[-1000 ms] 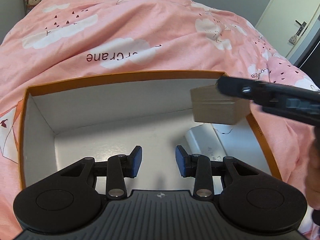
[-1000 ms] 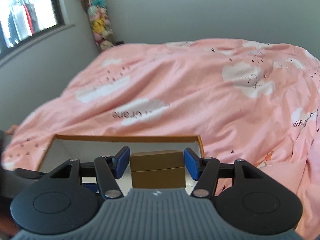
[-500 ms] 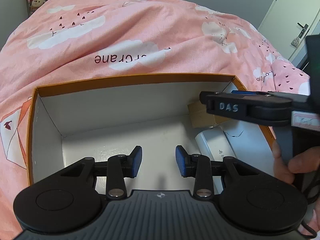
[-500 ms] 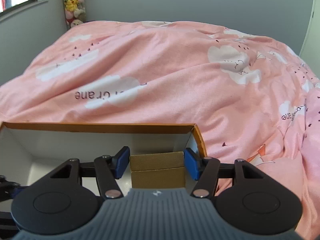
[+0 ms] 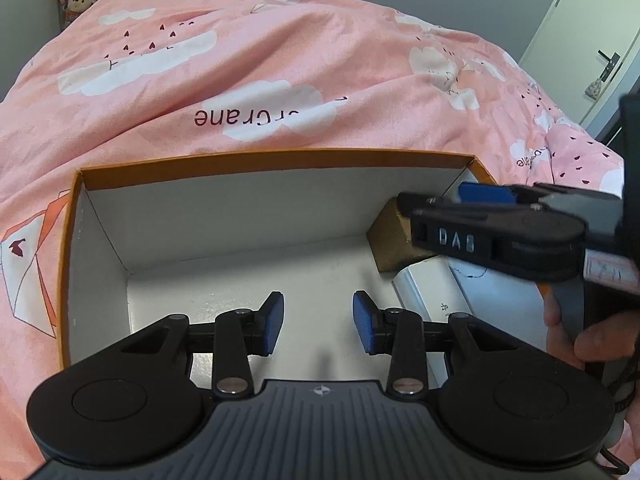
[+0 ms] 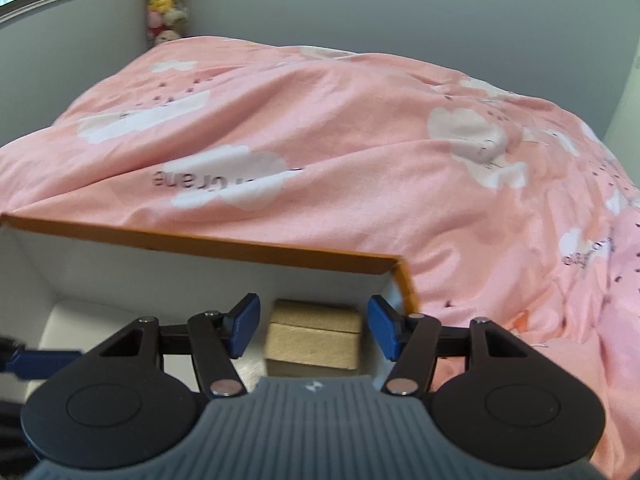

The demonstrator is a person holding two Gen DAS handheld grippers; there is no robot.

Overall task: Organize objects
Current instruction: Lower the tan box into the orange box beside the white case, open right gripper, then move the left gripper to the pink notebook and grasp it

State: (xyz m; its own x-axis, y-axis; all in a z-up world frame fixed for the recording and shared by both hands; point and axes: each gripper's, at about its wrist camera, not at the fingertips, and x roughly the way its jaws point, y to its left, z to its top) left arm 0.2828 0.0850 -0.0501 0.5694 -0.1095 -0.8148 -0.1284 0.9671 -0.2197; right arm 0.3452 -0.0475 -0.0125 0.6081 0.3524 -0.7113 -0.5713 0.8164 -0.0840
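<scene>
**Over the box: both grippers empty**

Nearest, left gripper (image 5: pixel 318 328) hangs over the orange-rimmed box (image 5: pixel 280 159), jaws parted, holding nothing. Right gripper (image 6: pixel 313 326) straddles the brown block (image 6: pixel 314 338), jaws wide, pads clear of it. Block sits in the box's far-right corner, beside a white case (image 5: pixel 432 292). Pink duvet (image 6: pixel 340 140) beyond.
</scene>
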